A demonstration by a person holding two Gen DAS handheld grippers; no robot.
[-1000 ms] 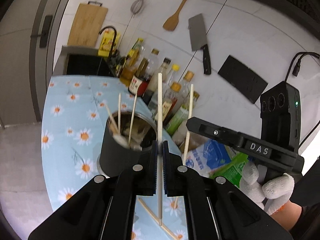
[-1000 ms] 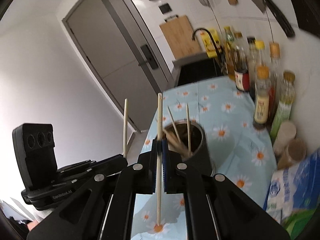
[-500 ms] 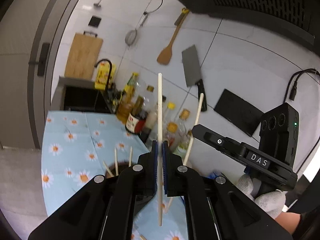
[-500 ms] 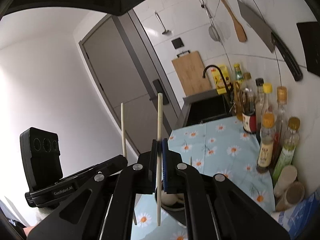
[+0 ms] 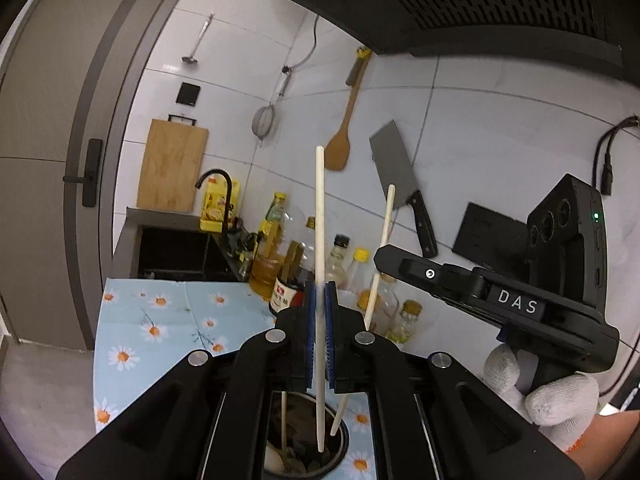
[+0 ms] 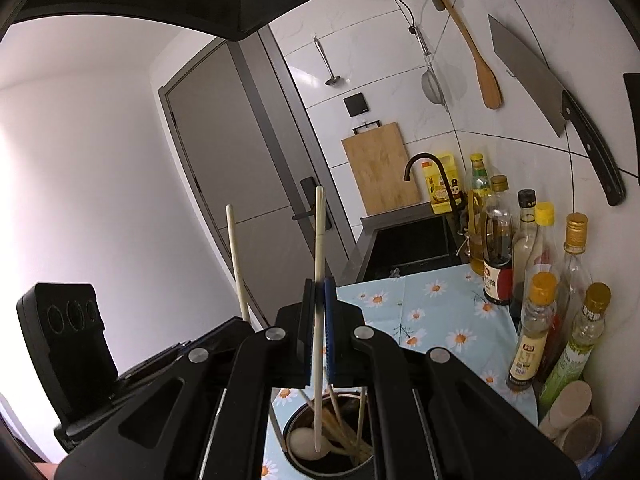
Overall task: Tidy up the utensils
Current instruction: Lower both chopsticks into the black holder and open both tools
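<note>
My left gripper (image 5: 319, 300) is shut on a pale chopstick (image 5: 319, 216) that stands upright, its lower tip over the mouth of the dark utensil holder (image 5: 340, 446) below the jaws. My right gripper (image 6: 319, 300) is shut on a second chopstick (image 6: 318, 240), also upright, its tip down inside the same holder (image 6: 296, 420). The holder has several chopsticks and a pale spoon (image 6: 306, 444) in it. In the left wrist view the right gripper (image 5: 394, 262) shows at the right with its chopstick (image 5: 380, 256), held by a gloved hand (image 5: 540, 392).
The holder stands on a counter with a daisy-print cloth (image 6: 436, 312). A row of sauce bottles (image 6: 532, 320) lines the tiled wall at the right. A cleaver (image 5: 400, 184), a wooden spatula (image 5: 340, 140) and a strainer hang on the wall. A sink (image 6: 412, 244) with a black tap lies beyond.
Both grippers have risen and tilted up with their chopsticks, so the holder has slid from mid-frame to the bottom edge, and more of the wall and hood shows.
</note>
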